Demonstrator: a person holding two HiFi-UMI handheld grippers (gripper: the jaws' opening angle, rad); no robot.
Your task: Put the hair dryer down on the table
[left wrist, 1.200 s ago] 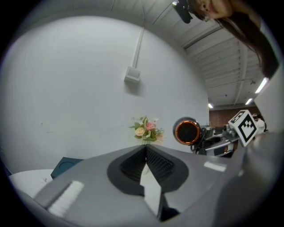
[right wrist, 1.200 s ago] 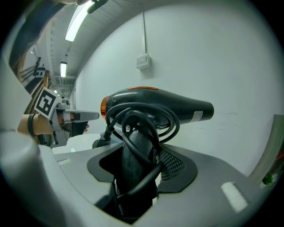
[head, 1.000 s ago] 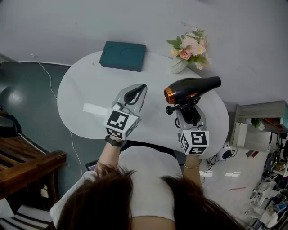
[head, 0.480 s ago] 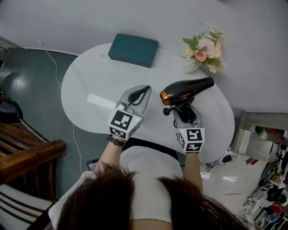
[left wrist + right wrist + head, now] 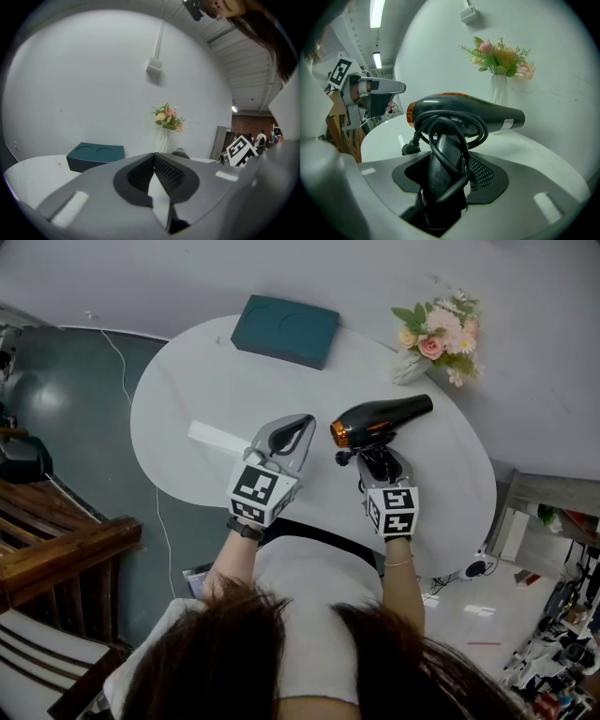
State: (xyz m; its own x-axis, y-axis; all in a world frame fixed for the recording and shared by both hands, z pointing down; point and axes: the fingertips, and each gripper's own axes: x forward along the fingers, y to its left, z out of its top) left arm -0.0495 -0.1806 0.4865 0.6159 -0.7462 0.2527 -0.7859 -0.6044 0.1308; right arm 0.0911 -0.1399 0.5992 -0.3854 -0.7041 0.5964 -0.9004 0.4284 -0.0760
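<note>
While my right claw [image 5: 374,456] grips the hair dryer [image 5: 381,420] by its handle, my left claw [image 5: 296,427] sits beside it at centre frame in the head view, with its marker cube nearest me. In the right gripper view the black handle fills the gap between the jaws of my right claw [image 5: 449,165], and both ribbed pads press on it. The black cord [image 5: 451,125] is looped round the handle and over the lower barrel, and its plug hangs out at the lower left of the loops. The hair dryer [image 5: 465,108] has its barrel lying about level above the handle, with the orange-ringed end at the left of the frame and the other end at the right, toward the vase.

My left claw [image 5: 153,155] holds nothing. Its jaw tips meet, and only a thin wedge of white shows between the pads lower down.

Both claws hang over the white oval table [image 5: 202,395]. The hair dryer is over its right half in the head view; I cannot tell whether it touches the top. A white strip [image 5: 217,439] lies on the table left of my left claw. Farther off, a dark teal box [image 5: 285,329] sits at the table's upper edge. A vase of pink flowers [image 5: 435,327] stands at the upper right, against the wall.
</note>
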